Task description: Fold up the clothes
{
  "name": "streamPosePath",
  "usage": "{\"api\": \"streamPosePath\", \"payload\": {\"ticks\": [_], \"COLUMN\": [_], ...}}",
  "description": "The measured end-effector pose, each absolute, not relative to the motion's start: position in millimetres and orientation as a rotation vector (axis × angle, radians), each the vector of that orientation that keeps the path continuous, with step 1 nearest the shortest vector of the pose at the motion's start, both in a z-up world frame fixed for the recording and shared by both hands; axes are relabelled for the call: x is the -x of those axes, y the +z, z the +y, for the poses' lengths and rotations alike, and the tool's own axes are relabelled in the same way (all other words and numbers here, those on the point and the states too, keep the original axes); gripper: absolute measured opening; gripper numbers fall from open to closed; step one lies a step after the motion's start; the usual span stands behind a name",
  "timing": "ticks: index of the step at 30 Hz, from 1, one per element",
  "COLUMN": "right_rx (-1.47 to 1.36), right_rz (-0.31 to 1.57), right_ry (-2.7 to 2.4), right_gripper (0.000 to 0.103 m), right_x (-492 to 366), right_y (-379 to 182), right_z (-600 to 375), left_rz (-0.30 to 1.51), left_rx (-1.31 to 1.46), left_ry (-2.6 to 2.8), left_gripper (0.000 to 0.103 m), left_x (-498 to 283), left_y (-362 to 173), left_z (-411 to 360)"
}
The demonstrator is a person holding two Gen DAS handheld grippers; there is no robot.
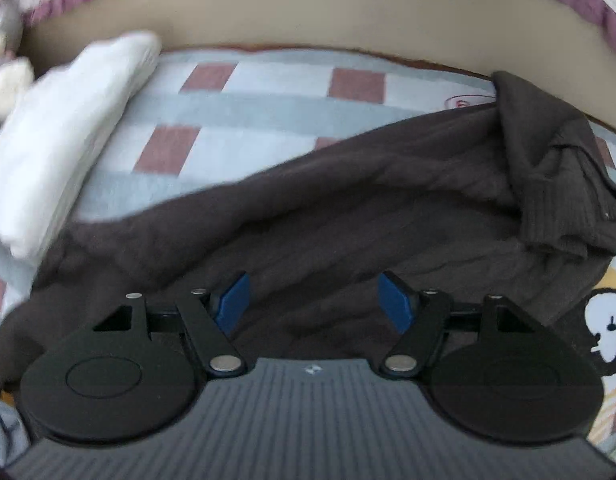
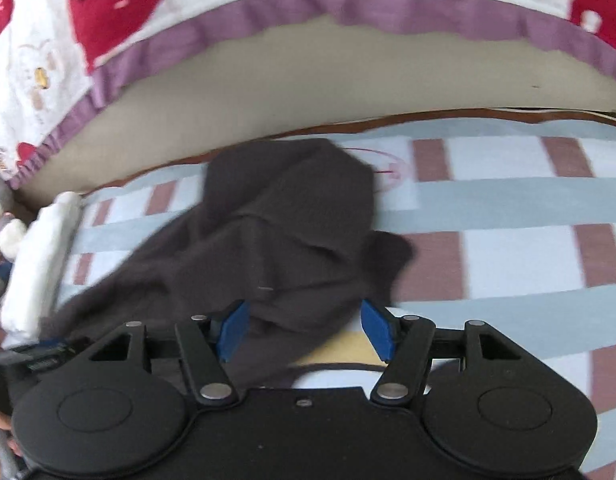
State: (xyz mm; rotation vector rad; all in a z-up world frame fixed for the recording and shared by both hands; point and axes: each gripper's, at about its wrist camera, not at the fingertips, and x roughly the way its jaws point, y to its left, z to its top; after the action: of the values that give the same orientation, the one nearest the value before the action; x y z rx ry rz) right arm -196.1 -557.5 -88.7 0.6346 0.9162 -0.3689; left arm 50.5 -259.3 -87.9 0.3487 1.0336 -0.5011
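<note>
A dark brown knitted sweater is spread over a bed covered by a checked sheet of pale blue, white and dull red squares. In the left wrist view the sweater fills most of the lower and middle part, with a ribbed cuff or hem bunched up at its right end near the far edge of the bed. The left tongs are seen just above the dark knit, their blue pads held well apart, and no cloth is clamped between them; whether the pads touch the fabric cannot be told. A folded white cloth lies to the left of the sweater, its near end touching or just beside the dark fabric. In the right wrist view the sweater is seen running from the lower left towards a heaped end near the beige wall. The right tongs are also apart, with the near edge of the sweater lying between the blue pads but not pinched. A white blanket with red figures and a purple border hangs above the wall strip. Both views are blurred.
</note>
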Motion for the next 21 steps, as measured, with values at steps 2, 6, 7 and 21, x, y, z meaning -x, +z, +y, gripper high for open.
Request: {"api": "streamPosePath", "payload": {"ticks": [2,6,7,21], "right_rx": [-0.633,-0.821,-0.868,-0.971], "right_rz": [0.908,0.921,0.906,0.904], "right_ry": [-0.4,-0.38,-0.343,-0.101], "right_gripper": [0.068,0.068,0.068,0.068], "right_x": [204,200,198,179], "right_y": [-106,-143,-145,-149], "right_z": [-573,-610,-612,-605], "left_rz": [0.999,0.916,0.893,0.997], "left_rx": [-0.377,-0.489,-0.517,-0.522], "left_ry": [-0.533,-0.589,-0.592,-0.397], "left_gripper": [0.07,0.07,0.07,0.077], "left_x": [-41,-20,-15,-19], "left_y": [-82,-63,-58,11], "left_z": [-272,-300,-306,-274]}}
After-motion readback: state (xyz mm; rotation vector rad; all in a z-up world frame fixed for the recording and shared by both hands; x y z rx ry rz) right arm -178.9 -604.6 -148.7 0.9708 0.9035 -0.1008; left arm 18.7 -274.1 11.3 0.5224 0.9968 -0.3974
